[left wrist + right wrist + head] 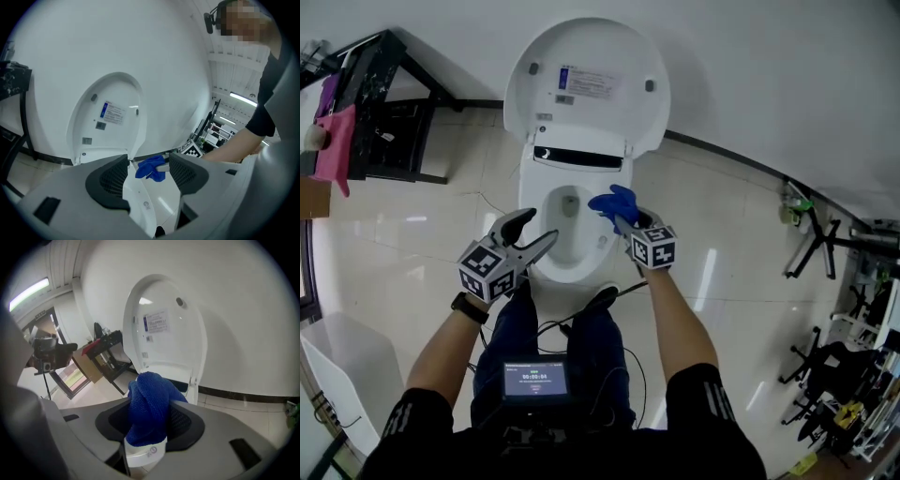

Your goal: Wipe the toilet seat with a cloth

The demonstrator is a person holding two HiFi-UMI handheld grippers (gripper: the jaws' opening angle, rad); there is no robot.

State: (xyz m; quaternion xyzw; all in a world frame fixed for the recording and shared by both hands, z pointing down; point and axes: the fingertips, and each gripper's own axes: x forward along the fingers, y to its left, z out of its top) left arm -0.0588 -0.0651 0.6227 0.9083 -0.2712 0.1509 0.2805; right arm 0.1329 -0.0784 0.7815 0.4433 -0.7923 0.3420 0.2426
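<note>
A white toilet stands with its lid point(586, 80) raised and the seat rim point(546, 267) exposed round the bowl. My right gripper point(625, 219) is shut on a bunched blue cloth point(614, 204) and holds it over the rim's right side. In the right gripper view the cloth point(149, 411) fills the gap between the jaws of the right gripper point(150, 430), with the lid point(164, 329) behind. My left gripper point(541, 225) hangs open over the rim's left side with nothing in it. From the left gripper point(149, 172) I see the cloth point(151, 168) across the bowl.
A black rack point(380, 103) with a pink item stands at the far left by the wall. A white bin point(337, 361) sits at the lower left. Tripods and stands point(825, 244) crowd the right. A screen device point(534, 380) and cables hang at the person's chest.
</note>
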